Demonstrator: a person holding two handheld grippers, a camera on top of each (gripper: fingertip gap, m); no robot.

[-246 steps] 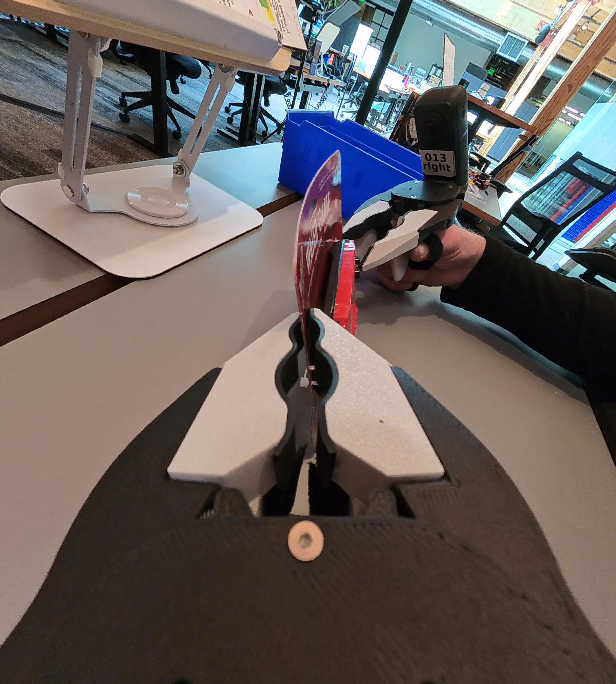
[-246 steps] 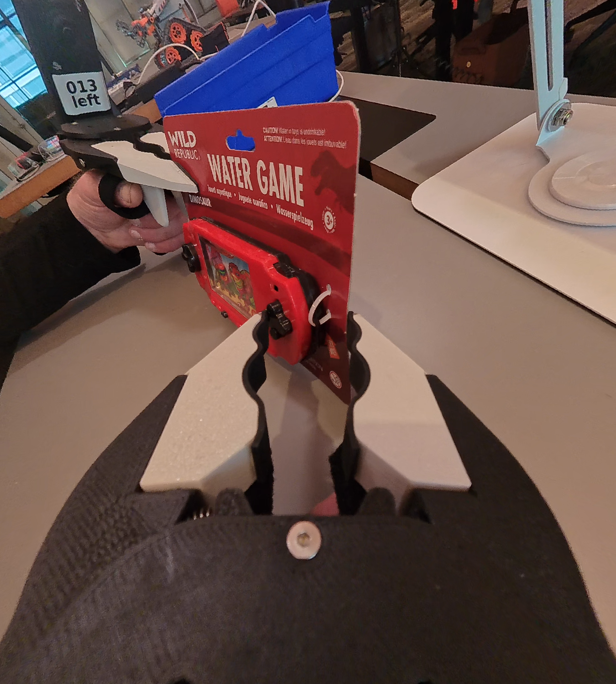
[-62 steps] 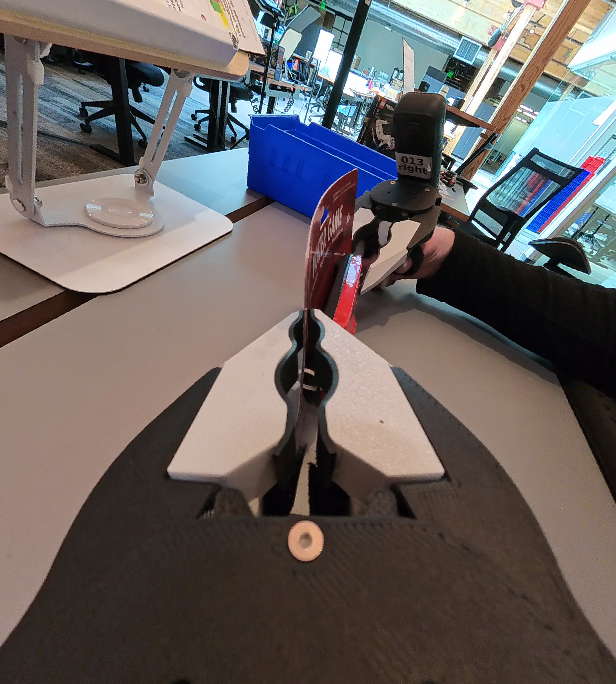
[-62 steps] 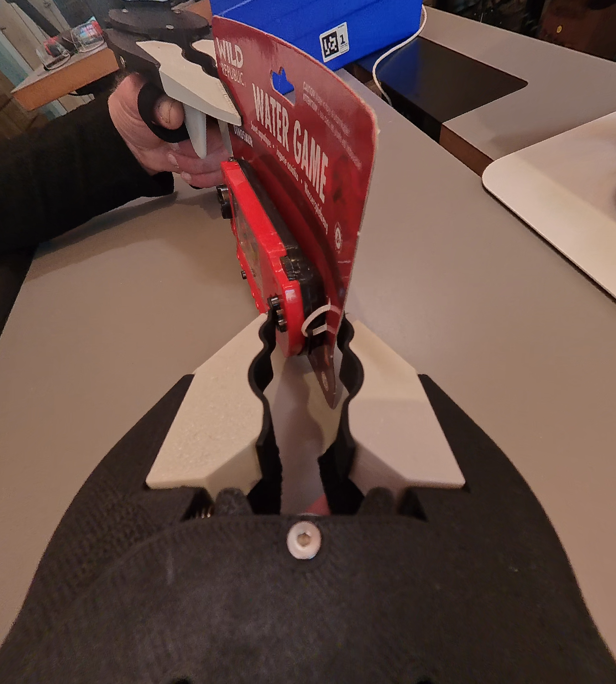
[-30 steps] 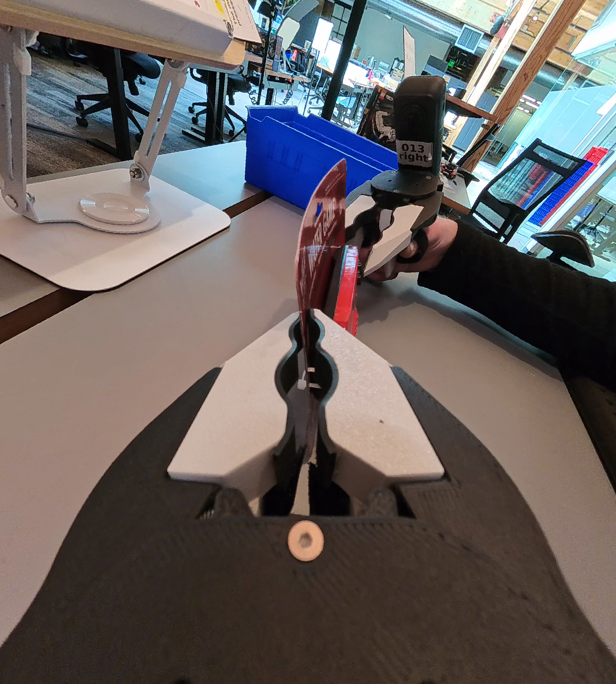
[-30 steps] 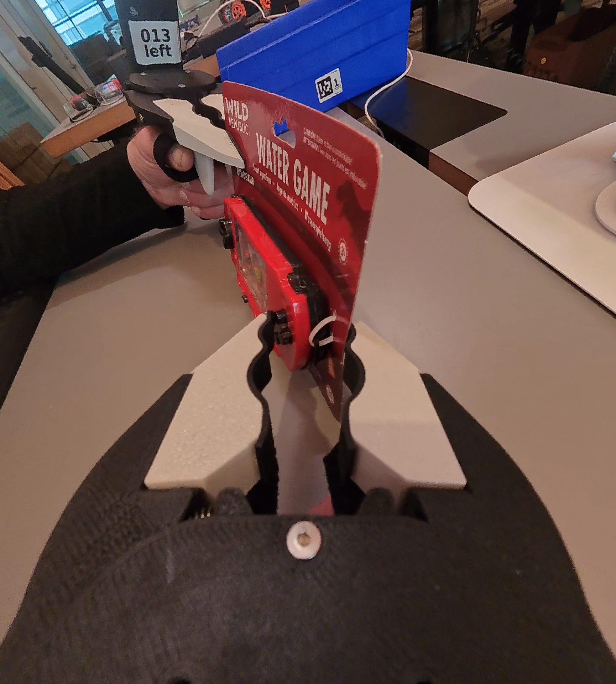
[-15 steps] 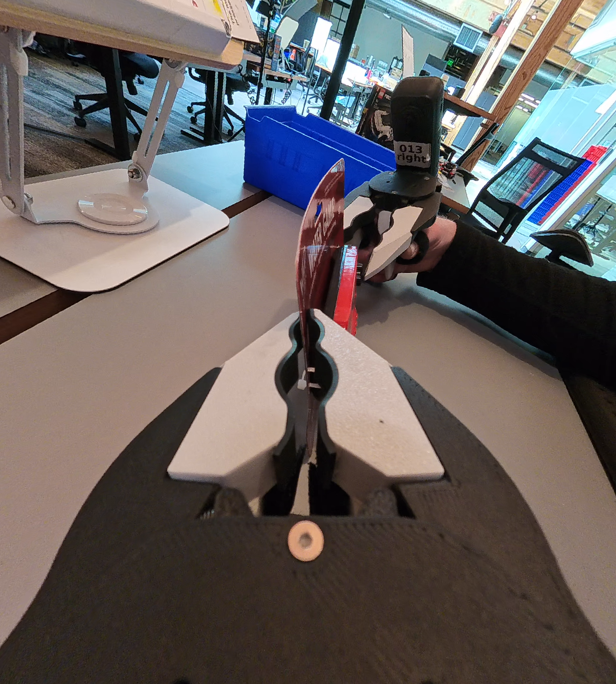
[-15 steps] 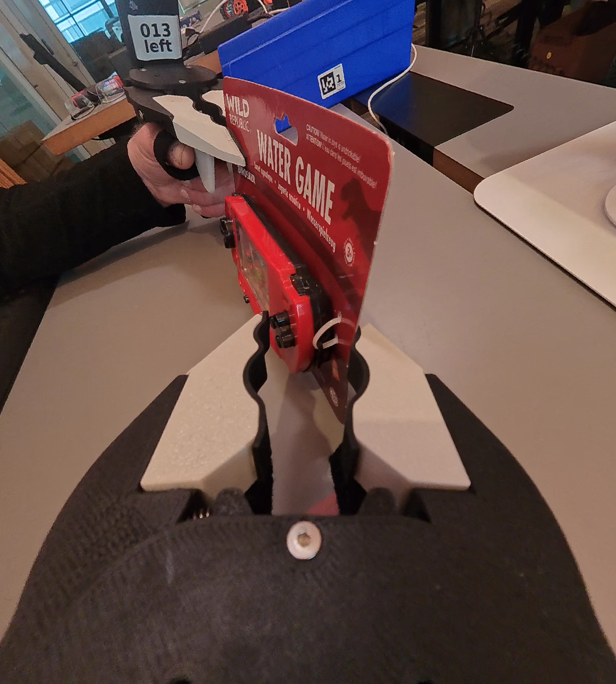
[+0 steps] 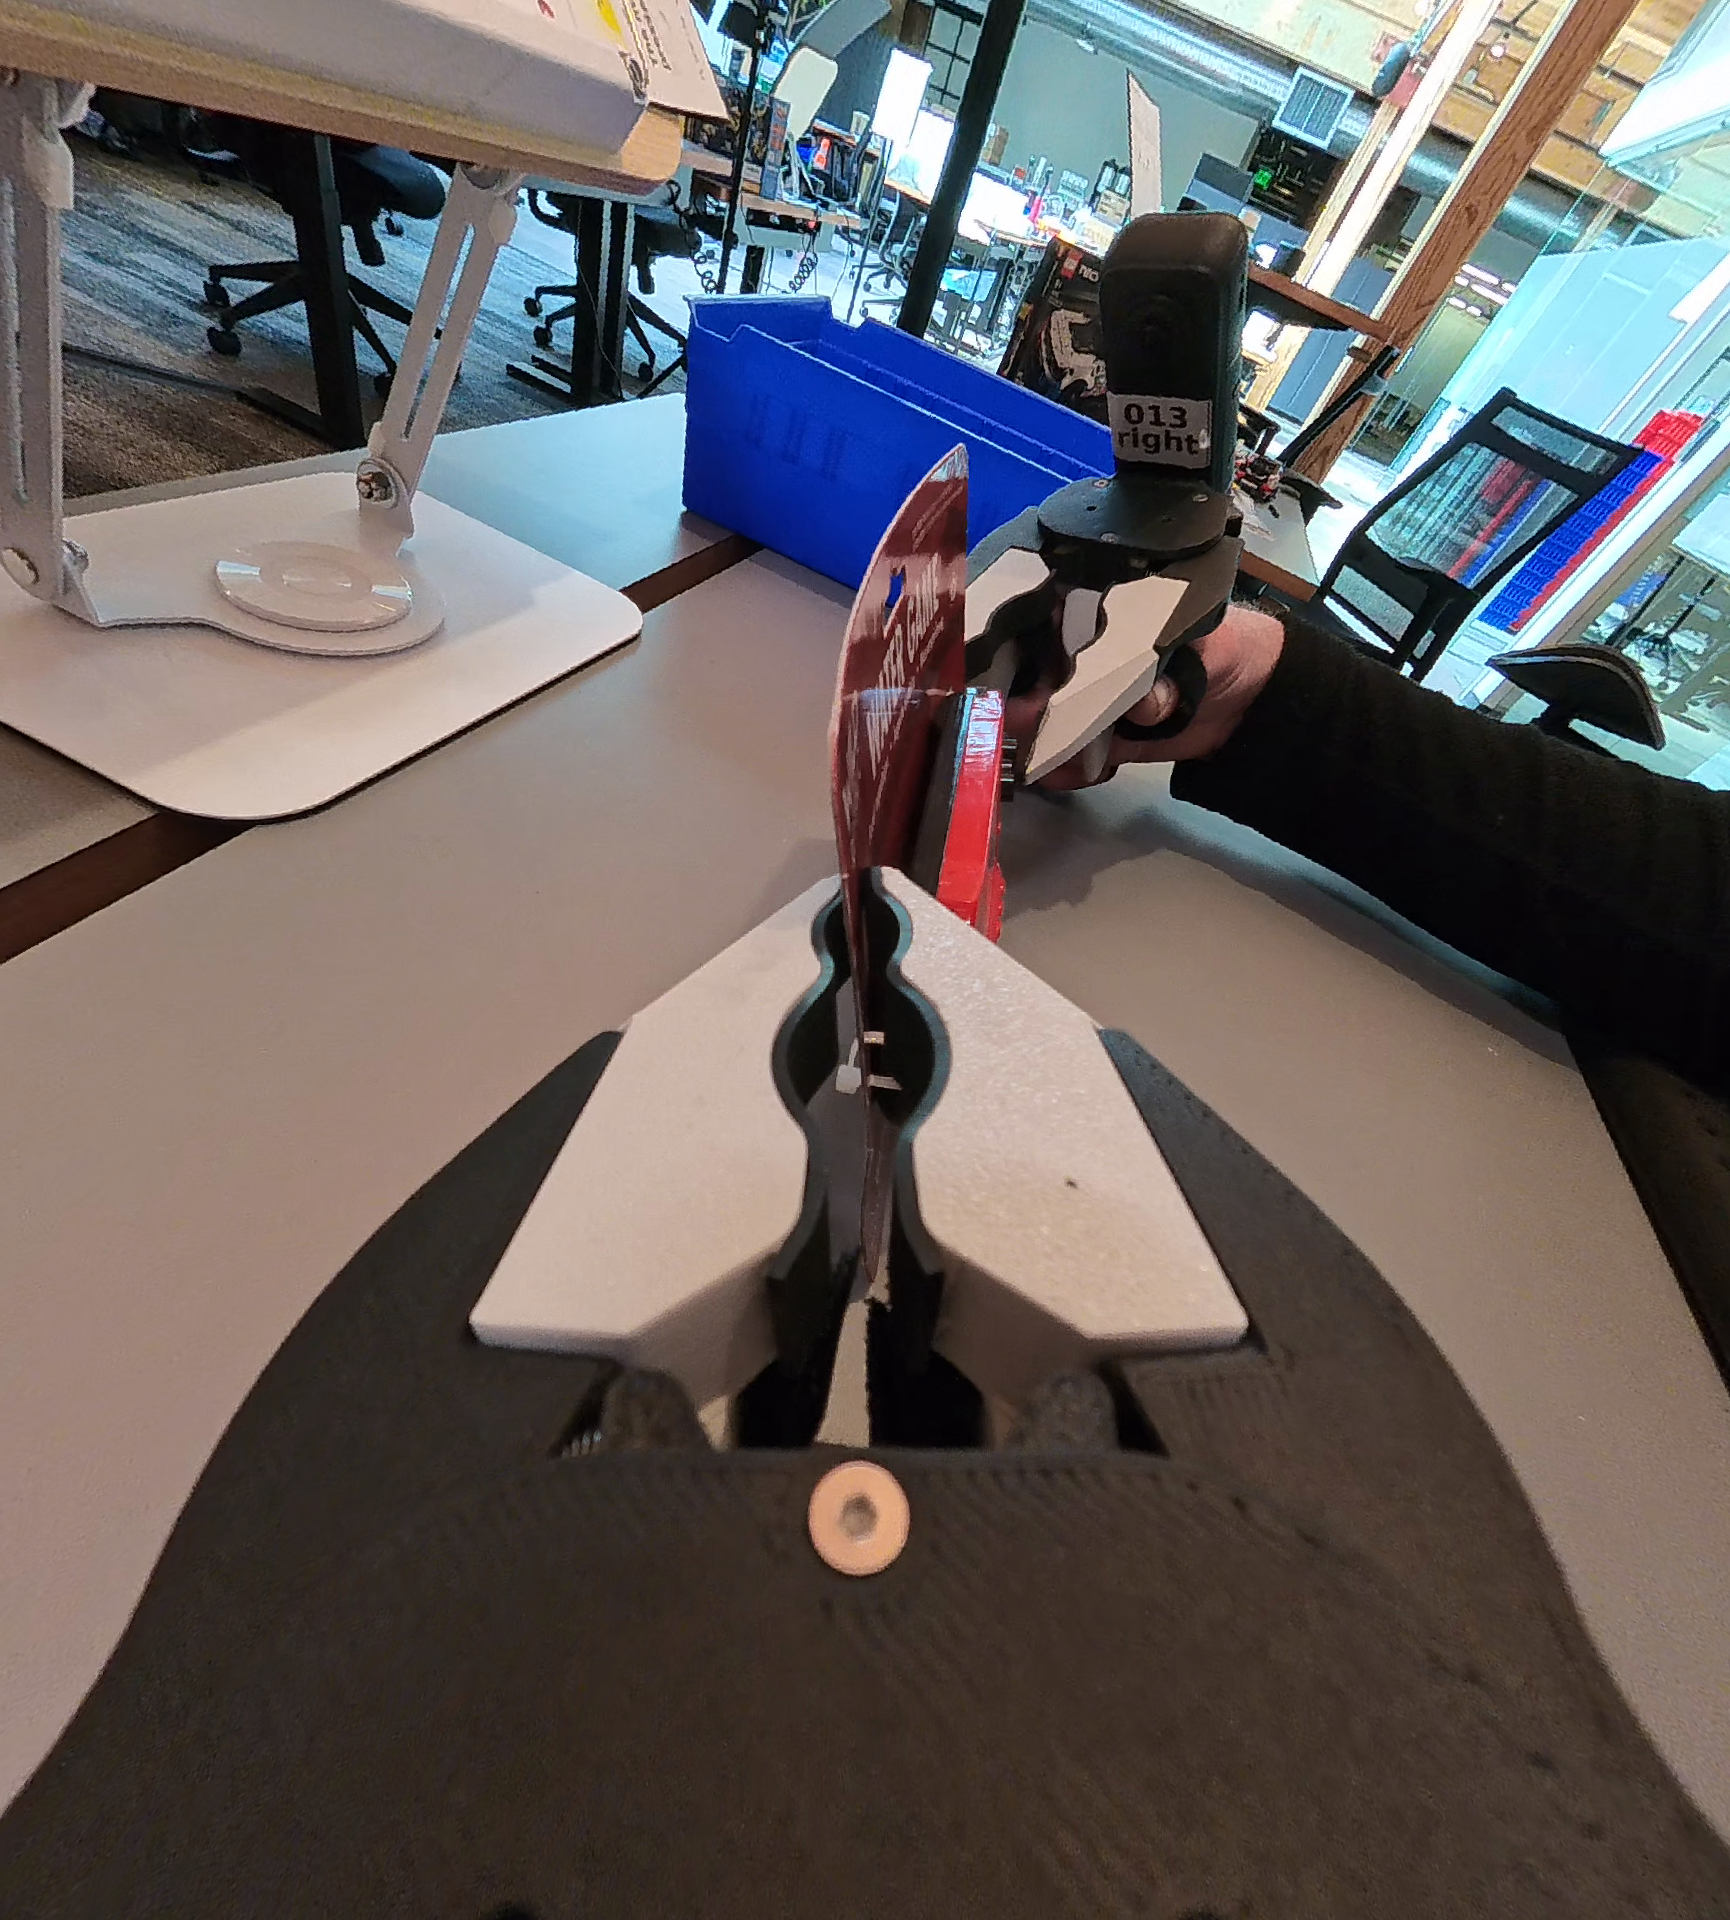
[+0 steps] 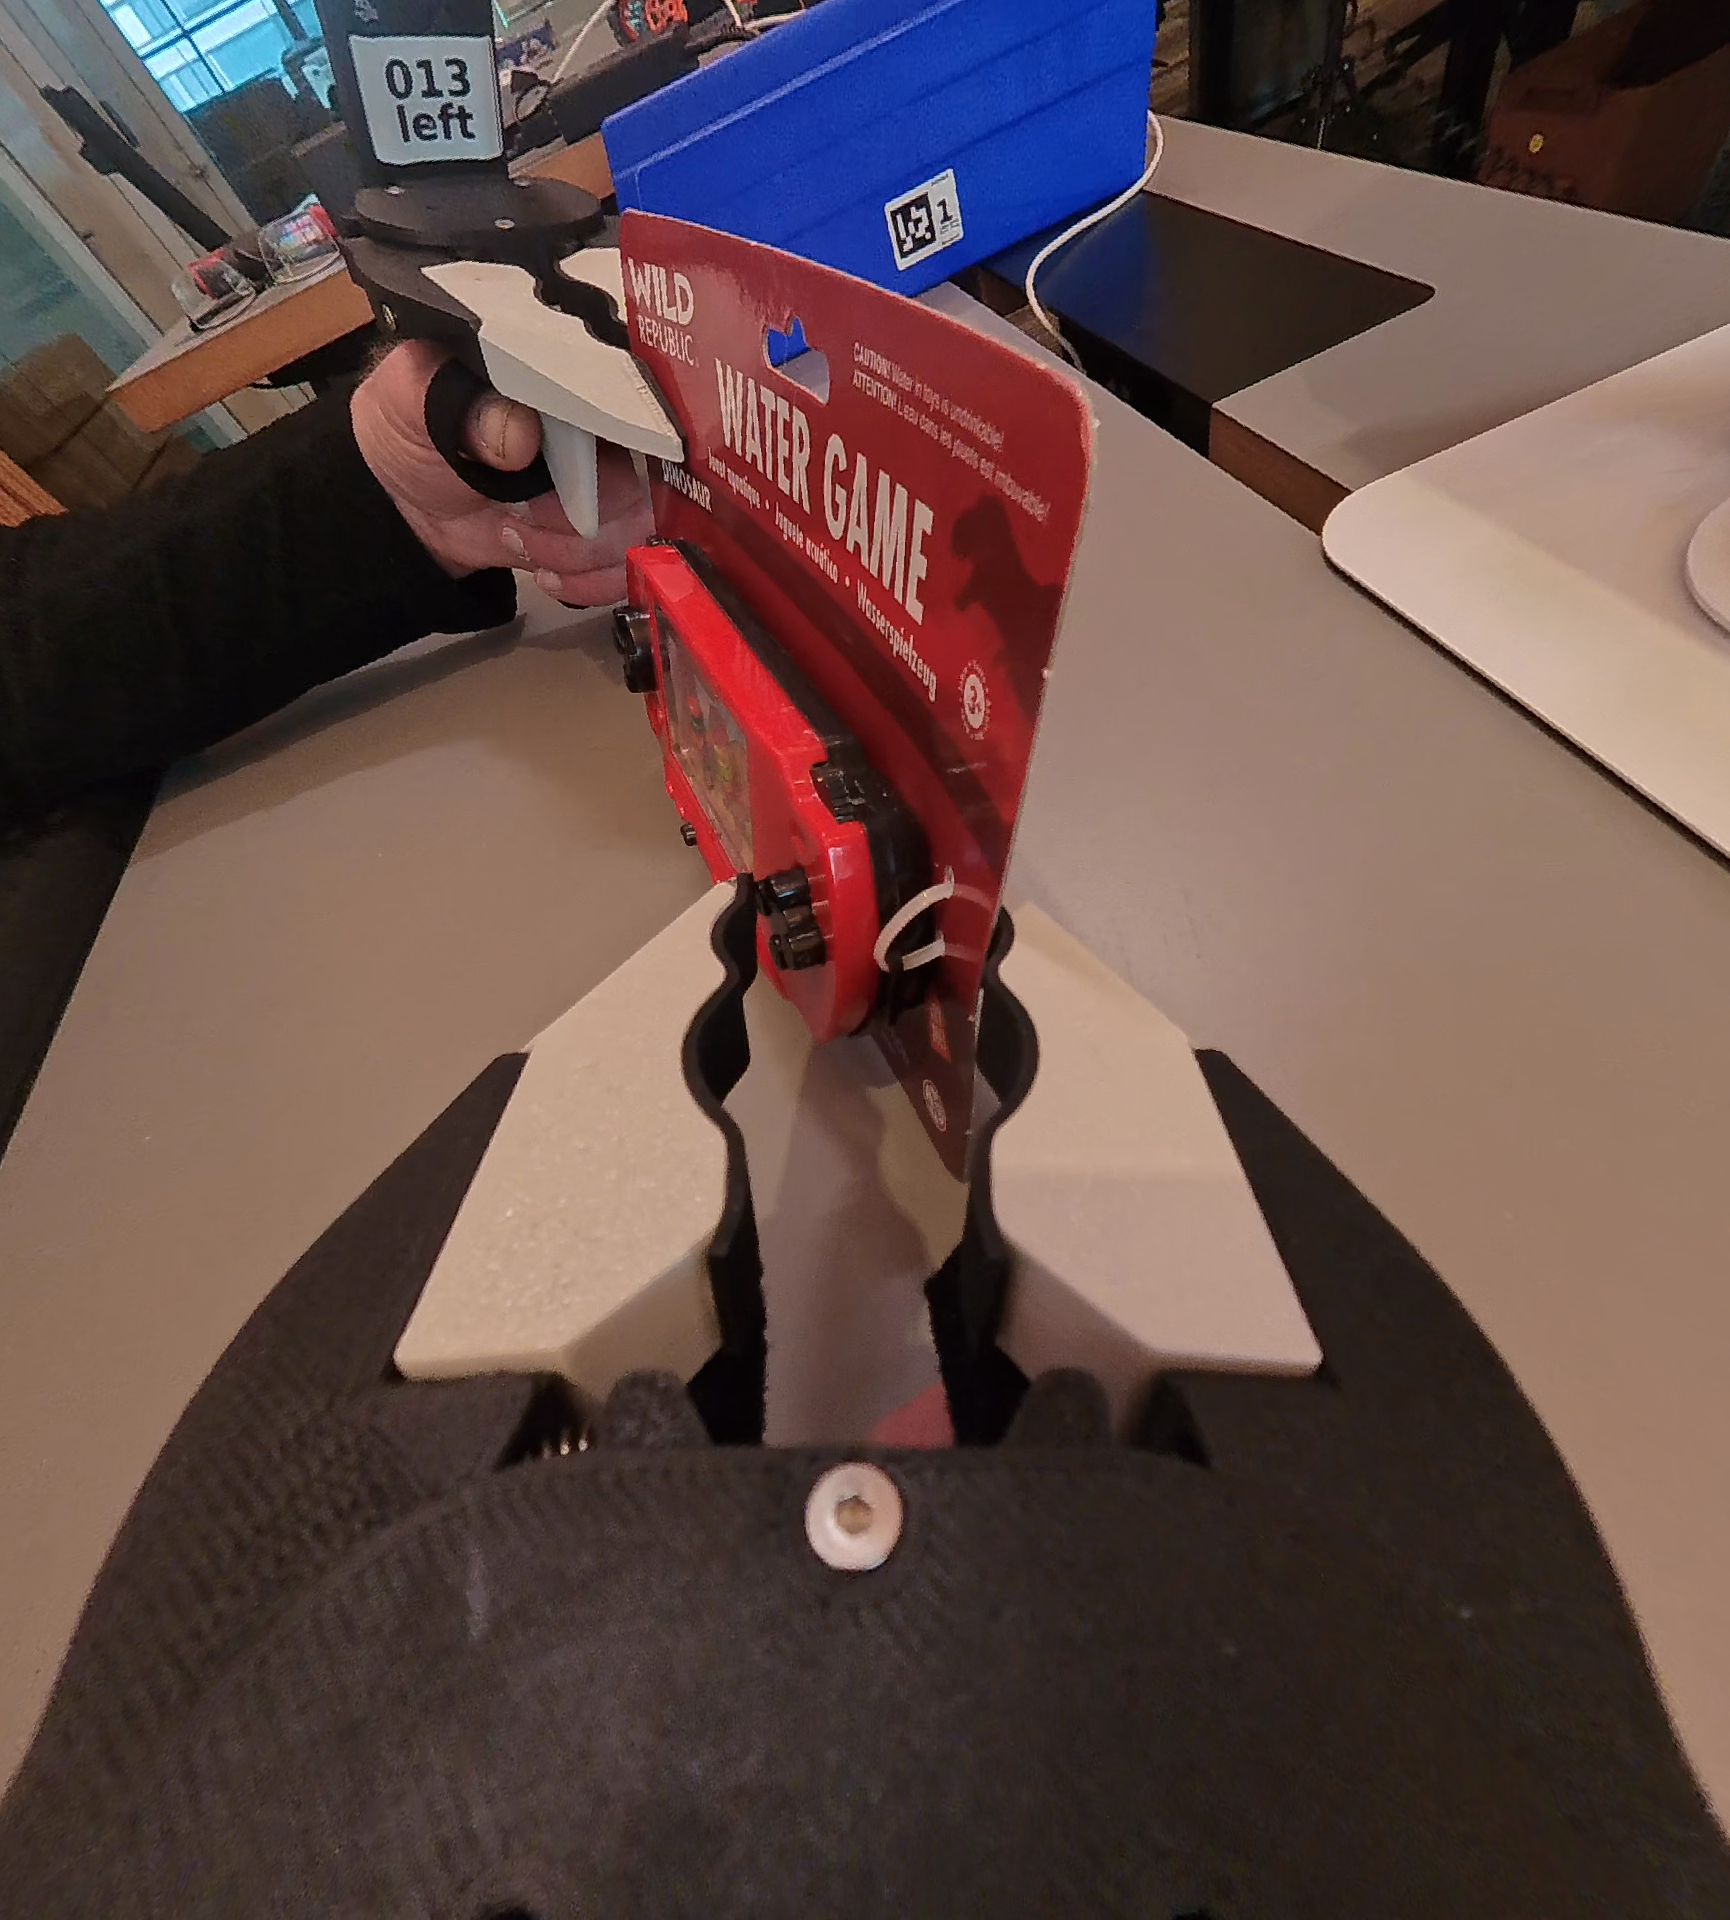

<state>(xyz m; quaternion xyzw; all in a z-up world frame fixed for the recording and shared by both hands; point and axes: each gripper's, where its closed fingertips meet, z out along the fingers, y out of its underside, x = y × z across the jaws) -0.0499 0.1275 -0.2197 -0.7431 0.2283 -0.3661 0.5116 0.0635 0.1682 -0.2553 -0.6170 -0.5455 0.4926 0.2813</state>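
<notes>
A red carded toy pack, a red handheld game tied to a dark red backing card, stands upright on edge just above the grey table, held between both grippers. My left gripper is shut on one end of the card; the game shows edge-on behind it. My right gripper is shut on the other end, one finger on the game's buttons, the other on the card's back. The right gripper also shows in the left wrist view. The left gripper's tips are hidden behind the card in the right wrist view.
A blue bin stands at the table's far side, also in the right wrist view. A white stand's base plate lies to one side. A dark inset panel and a white cable lie near the bin.
Over the last two seconds the pack has turned a little, showing more of its face to the right wrist view. Both grippers have stayed shut on it throughout.
</notes>
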